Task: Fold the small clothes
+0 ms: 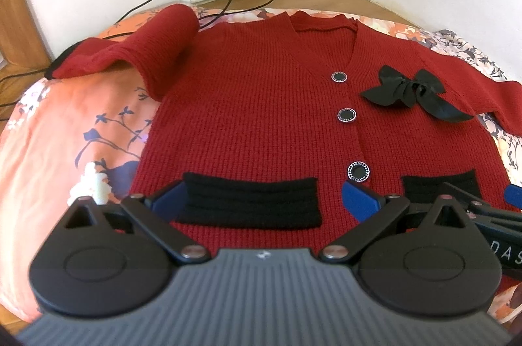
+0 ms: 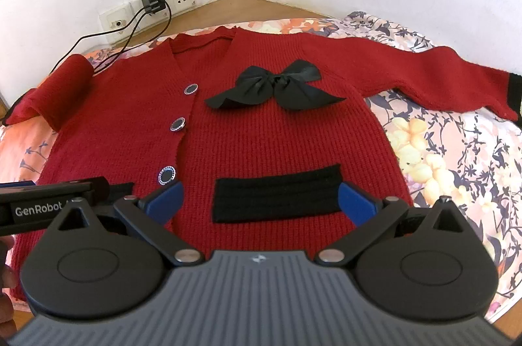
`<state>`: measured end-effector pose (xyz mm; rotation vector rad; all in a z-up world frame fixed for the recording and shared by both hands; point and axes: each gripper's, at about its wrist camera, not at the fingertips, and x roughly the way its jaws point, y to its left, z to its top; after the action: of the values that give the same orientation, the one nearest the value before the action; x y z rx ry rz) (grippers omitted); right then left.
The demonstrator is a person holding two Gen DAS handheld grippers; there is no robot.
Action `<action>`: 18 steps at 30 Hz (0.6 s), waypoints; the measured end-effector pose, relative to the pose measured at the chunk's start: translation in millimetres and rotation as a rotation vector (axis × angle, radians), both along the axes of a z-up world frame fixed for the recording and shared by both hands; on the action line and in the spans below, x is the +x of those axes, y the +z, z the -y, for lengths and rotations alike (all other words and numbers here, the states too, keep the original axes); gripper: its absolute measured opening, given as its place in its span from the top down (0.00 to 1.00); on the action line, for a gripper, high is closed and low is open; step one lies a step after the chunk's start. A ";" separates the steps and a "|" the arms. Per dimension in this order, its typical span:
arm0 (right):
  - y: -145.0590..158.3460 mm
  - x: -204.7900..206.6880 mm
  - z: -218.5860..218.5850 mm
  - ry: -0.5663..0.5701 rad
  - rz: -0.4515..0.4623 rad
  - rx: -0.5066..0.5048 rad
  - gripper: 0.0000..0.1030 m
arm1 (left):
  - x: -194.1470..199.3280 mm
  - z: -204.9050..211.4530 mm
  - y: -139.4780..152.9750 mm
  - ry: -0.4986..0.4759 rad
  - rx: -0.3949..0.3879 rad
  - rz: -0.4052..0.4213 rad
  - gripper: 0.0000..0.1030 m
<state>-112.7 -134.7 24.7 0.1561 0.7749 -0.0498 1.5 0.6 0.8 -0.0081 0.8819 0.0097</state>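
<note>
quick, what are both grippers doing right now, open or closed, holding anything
Left gripper: open, holding nothing, over the red cardigan's pocket.
Right gripper: open, holding nothing, over the other pocket.

Red cardigan (image 1: pixel 254 104): coarse ribbed knit, matt. Black bow (image 2: pixel 277 86) at its 2 o'clock: satin ribbon, slight sheen. Buttons (image 1: pixel 346 115): glossy black, metallic rims. Bedsheet (image 2: pixel 450 150): smooth floral cloth. Left gripper (image 1: pixel 264 199), right gripper (image 2: pixel 257 199): matt black plastic, blue pads, ridged grey body.

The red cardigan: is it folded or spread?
Mostly spread: the red cardigan lies flat, front up; only its left sleeve is bunched.
</note>
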 end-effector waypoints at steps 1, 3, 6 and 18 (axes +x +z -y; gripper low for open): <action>-0.1 0.0 0.1 0.000 0.000 0.000 0.00 | 0.3 0.0 -0.1 0.000 0.000 0.000 0.00; -0.4 -0.2 0.0 0.000 -0.001 0.000 0.00 | -0.5 0.2 -0.4 -0.001 -0.002 0.000 0.00; -1.0 0.6 1.1 -0.002 -0.003 0.001 0.00 | 1.8 0.8 -1.3 -0.001 -0.006 0.000 0.00; -1.3 -0.6 2.5 -0.004 -0.002 0.004 0.00 | 2.2 2.3 -1.7 -0.006 -0.004 -0.001 0.00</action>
<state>-113.4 -137.2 23.4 0.1613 0.7769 -0.0521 3.6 -1.7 -0.9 -0.0094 0.8829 0.0026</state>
